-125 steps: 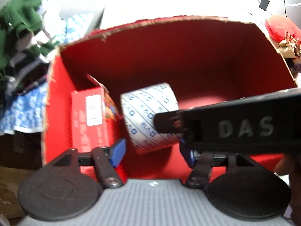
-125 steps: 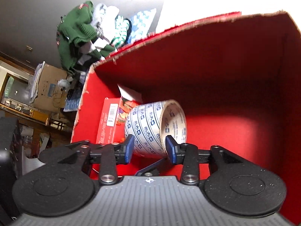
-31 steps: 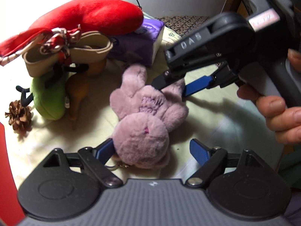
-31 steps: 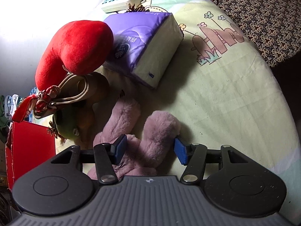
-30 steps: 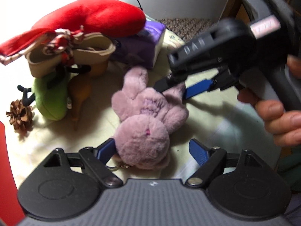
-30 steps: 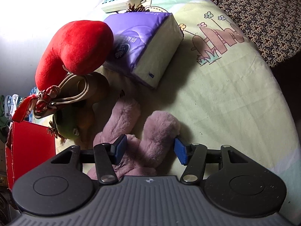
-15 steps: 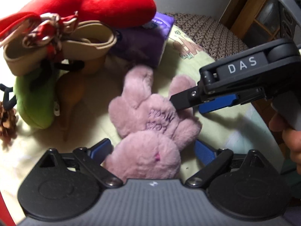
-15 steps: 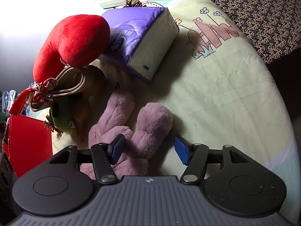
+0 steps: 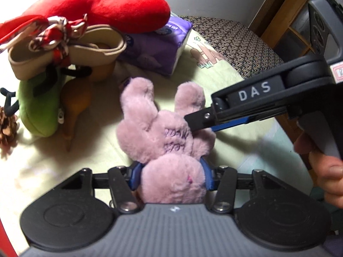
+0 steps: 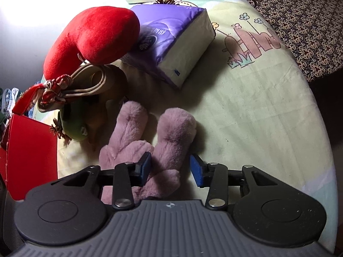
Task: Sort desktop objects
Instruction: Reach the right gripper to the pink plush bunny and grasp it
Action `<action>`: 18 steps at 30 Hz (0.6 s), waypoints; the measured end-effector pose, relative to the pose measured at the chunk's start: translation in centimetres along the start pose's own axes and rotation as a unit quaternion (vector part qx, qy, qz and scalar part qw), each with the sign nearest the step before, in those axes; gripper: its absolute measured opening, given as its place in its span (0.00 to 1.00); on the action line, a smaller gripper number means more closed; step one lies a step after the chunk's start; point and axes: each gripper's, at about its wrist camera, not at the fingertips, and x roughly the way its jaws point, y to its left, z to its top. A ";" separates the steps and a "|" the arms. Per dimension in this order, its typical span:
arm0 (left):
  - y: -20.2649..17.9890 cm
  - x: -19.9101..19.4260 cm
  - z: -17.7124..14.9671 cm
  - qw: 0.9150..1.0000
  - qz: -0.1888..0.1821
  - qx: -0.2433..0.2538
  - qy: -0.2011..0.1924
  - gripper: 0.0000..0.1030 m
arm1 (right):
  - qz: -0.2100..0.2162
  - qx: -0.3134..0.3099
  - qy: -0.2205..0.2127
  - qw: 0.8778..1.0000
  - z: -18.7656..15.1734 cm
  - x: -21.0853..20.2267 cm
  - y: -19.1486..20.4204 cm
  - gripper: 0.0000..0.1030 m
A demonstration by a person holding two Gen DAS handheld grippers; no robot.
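Left wrist view: the left tool grips the pink plush rabbit by its round end. The right tool straddles one ear, pads apart. Next, probably: lift toward the red box, left of it.

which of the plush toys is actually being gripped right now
The pink bunny plush: the left gripper is clamped on its head. The red plush and green plush lie untouched.

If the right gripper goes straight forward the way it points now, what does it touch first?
Probably the pink plush rabbit: one ear already lies between the open fingers of the right gripper. Beyond it, the purple tissue pack.
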 end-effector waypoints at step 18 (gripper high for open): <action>-1.4 -0.1 -1.2 1.000 0.012 0.013 -0.007 0.51 | 0.089 0.038 0.035 0.995 -2.3 0.8 0.4 0.58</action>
